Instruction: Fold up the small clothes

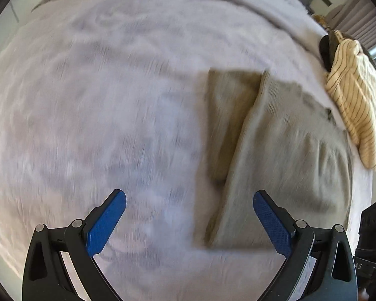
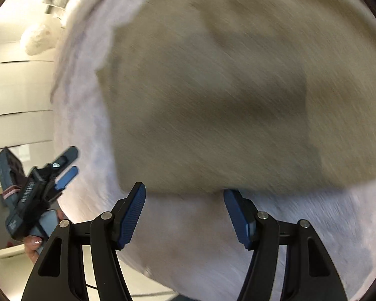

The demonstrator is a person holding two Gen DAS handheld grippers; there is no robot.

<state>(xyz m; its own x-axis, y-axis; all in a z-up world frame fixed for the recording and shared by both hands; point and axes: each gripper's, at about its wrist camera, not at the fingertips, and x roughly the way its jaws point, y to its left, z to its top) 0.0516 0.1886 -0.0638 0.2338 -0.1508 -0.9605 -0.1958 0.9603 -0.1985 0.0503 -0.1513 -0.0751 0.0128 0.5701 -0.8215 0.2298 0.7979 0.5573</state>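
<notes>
Both grippers, left (image 1: 189, 198) and right (image 2: 184, 190), gape empty over olive cloth (image 1: 270, 150) on bed (image 1: 87, 100); striped garment (image 1: 356, 100) lies beside.

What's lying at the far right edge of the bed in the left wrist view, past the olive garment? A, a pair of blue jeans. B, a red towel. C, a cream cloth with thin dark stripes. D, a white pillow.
C: a bunched cream striped cloth sits at the edge of the grey blanket, to the right of the olive garment.
</notes>
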